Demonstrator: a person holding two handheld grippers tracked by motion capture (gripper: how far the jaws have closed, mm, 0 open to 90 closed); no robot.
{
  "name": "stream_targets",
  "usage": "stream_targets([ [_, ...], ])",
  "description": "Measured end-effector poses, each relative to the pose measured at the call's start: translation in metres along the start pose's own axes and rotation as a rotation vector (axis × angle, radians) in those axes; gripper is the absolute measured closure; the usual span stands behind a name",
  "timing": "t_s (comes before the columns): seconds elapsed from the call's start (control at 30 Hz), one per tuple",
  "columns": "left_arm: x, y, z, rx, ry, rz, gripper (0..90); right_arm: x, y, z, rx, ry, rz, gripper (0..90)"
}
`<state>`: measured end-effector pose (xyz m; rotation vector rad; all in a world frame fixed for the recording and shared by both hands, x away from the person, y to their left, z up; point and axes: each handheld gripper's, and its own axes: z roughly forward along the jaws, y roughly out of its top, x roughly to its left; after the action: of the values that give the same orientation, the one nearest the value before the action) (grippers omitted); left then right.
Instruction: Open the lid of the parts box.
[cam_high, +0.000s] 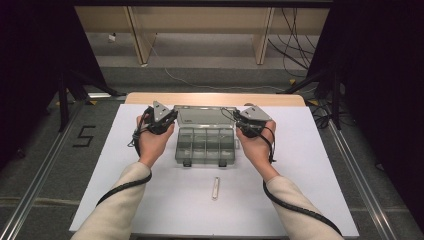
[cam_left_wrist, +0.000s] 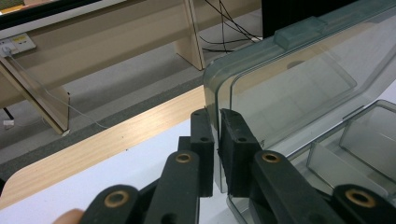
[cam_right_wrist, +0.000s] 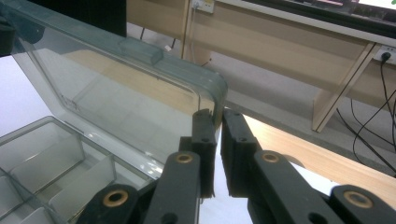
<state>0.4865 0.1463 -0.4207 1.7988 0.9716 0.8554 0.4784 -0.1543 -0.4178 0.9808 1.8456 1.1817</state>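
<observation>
Compartment box (cam_high: 205, 145), clear smoky plastic, sits mid-desk (cam_high: 310, 165) with its lid (cam_high: 205, 116) tipped up at the back. We've got the left hand-held gripper (cam_high: 169, 120) pinched on the lid's left edge and the right hand-held gripper (cam_high: 239, 121) on its right edge. Every compartment we can see looks empty. One small clear tube (cam_high: 215, 188) lies nearer us, well apart. Two latches (cam_high: 187, 162) at front.

Even overhead light, dark flanks (soft focus throughout), faint sheen on the clear lid (cam_left_wrist: 299, 88).
</observation>
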Motion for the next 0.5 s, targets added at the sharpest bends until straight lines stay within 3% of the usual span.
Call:
stream_targets([
  [0.5,0.0023,0.0022,0.0093,0.004,0.013,-0.035,83.5,-0.0026,0.0015,0.0076,-0.005,-0.004,0.030,84.7],
])
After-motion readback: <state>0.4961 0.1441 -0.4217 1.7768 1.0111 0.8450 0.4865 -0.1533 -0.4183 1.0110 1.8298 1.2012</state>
